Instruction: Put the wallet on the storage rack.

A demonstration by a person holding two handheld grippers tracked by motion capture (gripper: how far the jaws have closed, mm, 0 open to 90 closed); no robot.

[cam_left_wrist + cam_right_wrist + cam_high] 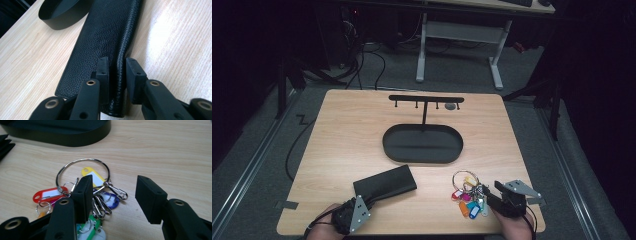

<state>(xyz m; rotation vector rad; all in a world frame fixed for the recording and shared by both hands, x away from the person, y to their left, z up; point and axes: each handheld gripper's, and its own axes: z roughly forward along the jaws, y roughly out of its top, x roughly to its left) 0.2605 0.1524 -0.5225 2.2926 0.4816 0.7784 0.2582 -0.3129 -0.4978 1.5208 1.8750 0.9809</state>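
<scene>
Two hand-held grippers at the near edge of the wooden surface [342, 135].
The left hand-held gripper [117, 68] pinches the black leather case [100, 42] by its edge; right of it, the right hand-held gripper [112, 192] stands wide over the key ring with coloured tags [82, 170].

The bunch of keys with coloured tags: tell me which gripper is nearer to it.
Right. The right gripper sits right beside the key bunch, jaws open over it. The left gripper is well off to the left, its jaws around the edge of the black leather case.
</scene>
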